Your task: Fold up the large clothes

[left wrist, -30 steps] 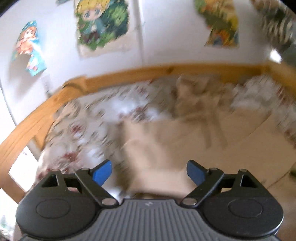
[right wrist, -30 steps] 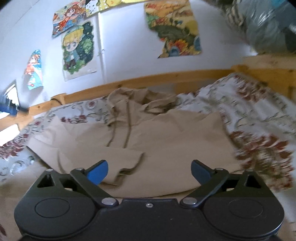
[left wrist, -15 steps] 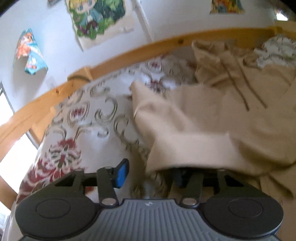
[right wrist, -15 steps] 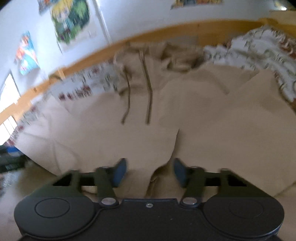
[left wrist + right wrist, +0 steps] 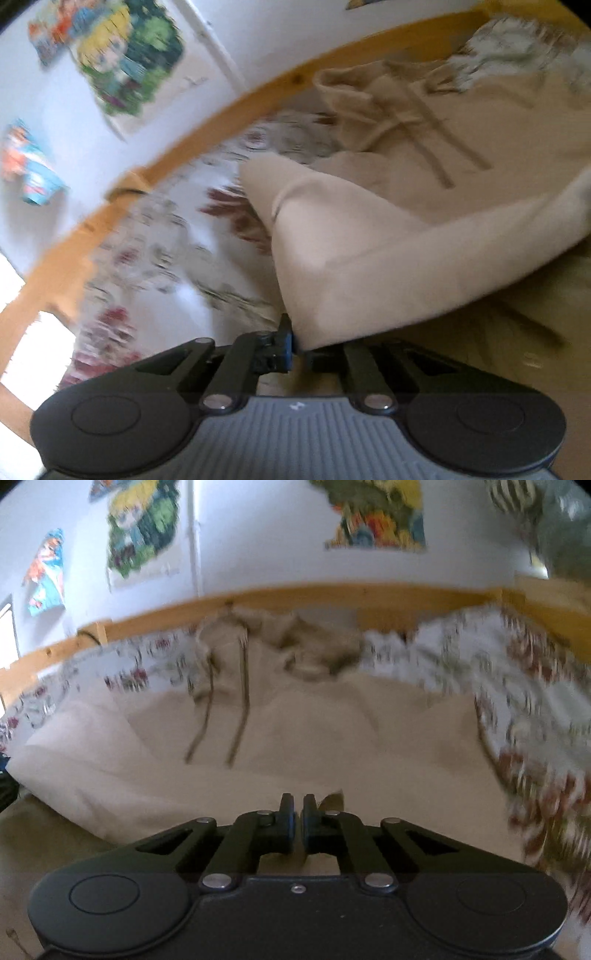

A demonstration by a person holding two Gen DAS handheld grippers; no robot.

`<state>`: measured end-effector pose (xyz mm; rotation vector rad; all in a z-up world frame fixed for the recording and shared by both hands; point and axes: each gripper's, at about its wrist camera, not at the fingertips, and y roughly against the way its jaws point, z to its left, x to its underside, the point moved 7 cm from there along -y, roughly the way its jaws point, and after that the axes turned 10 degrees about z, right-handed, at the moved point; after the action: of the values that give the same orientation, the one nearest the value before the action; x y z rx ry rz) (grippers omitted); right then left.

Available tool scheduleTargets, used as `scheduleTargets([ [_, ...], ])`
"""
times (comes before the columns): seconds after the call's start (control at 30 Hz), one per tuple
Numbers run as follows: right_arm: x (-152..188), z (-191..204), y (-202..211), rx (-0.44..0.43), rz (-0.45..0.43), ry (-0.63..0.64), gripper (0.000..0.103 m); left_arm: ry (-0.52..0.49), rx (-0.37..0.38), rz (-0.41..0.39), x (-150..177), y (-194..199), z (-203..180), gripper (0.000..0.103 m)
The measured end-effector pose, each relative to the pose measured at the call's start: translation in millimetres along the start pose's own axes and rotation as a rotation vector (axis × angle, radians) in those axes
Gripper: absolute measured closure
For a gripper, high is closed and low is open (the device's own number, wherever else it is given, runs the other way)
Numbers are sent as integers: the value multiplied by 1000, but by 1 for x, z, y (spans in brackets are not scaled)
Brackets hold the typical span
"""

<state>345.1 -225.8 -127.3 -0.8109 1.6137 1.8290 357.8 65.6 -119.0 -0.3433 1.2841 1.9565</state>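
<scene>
A fold of the beige hoodie (image 5: 369, 258) is being pinched as the left gripper (image 5: 299, 345) is closing; its right finger is being hidden by cloth. The right gripper (image 5: 297, 821) is being pressed together on the hem, the hoodie (image 5: 295, 746) lying ahead on the blurred floral bedsheet (image 5: 535, 701).

1. Our left tongs (image 5: 295, 345) are black linkage arms with blue pads on the fingers, set on a grey ribbed body bearing a small white mark.
2. Two silver screw heads pin its arms, flanked by round black housings with circular recesses.
3. Our right tongs (image 5: 298, 818) are alike, but on a smooth black body with one small centre screw.
</scene>
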Motion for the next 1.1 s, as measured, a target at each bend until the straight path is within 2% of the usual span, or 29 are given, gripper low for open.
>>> scheduleTargets([
  [0.03,6,-2,-2,24,4,3,100,4,58,-6,3,5,0,78],
  [0.1,11,-7,-6,34,18,-14,98,12,146,-27,11,17,2,46],
  [0.13,11,-10,-6,26,28,-30,93,20,191,-35,15,24,3,41],
  [0.17,9,-15,-4,15,23,-43,83,30,227,-44,19,31,6,38],
  [0.2,6,-15,2,9,-2,-39,79,47,265,-50,25,38,9,35],
  [0.27,-6,-15,10,-13,-38,-5,55,95,313,-46,32,45,19,29],
  [0.3,-16,-13,13,-36,-51,3,50,129,331,-49,34,48,25,26],
  [0.37,-39,-2,14,-135,-65,28,37,205,364,-54,30,47,37,23],
  [0.47,-80,35,-2,-328,-28,65,27,380,428,-49,14,33,56,21],
  [0.53,-107,67,-20,-461,1,75,25,493,454,-15,6,18,67,21],
  [0.6,-131,103,-42,-535,41,103,25,576,503,27,0,2,73,27],
  [0.7,-165,158,-72,-576,35,173,25,569,547,48,-6,-13,75,29],
  [0.8,-188,207,-108,-630,111,175,25,512,534,83,-7,-28,71,31],
  [0.87,-191,234,-132,-630,172,198,26,505,521,111,-2,-35,68,31],
  [0.9,-188,244,-142,-633,212,205,34,501,517,117,0,-37,68,31],
  [0.93,-183,250,-150,-633,253,209,59,492,508,120,2,-39,68,31],
  [0.97,-178,251,-152,-630,271,211,90,487,497,123,3,-40,68,31],
  [1.0,-175,251,-152,-620,255,206,99,486,489,120,4,-41,68,31],
  [1.1,-177,242,-134,-654,103,201,102,482,476,98,1,-45,68,27],
])
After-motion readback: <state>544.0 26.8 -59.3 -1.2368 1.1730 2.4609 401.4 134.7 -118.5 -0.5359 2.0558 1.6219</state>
